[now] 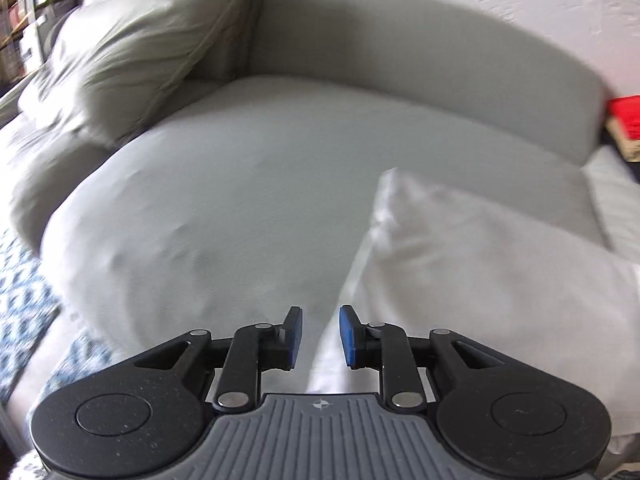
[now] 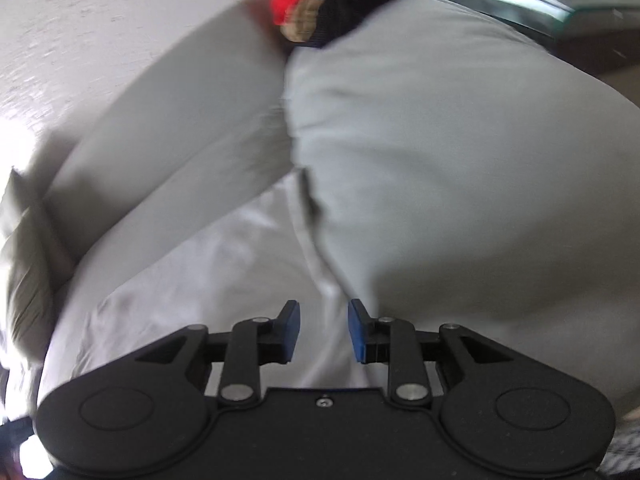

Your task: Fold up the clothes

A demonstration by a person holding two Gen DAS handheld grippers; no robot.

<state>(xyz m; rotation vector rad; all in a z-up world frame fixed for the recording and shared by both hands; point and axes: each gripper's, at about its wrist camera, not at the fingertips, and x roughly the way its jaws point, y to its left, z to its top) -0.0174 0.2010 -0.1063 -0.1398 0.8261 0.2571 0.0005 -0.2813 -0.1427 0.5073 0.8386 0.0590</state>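
Note:
A white garment (image 1: pixel 480 264) lies crumpled on the right part of the grey sofa seat (image 1: pixel 240 184). My left gripper (image 1: pixel 320 334) hovers over the garment's left edge. Its blue pads stand a little apart and are not pressing on any cloth. In the right wrist view the same white garment (image 2: pixel 200 280) spreads below and to the left of my right gripper (image 2: pixel 323 330). That gripper's pads are also apart with nothing pinched, and the cloth shows through the gap beneath them. Both views are blurred.
A loose grey pillow (image 1: pixel 140 48) leans in the sofa's far left corner. The backrest (image 1: pixel 440 60) runs along a white wall. A red item (image 1: pixel 626 114) sits past the sofa's right end. A blue patterned rug (image 1: pixel 24 300) lies at left. A grey cushion (image 2: pixel 460 180) bulges at right.

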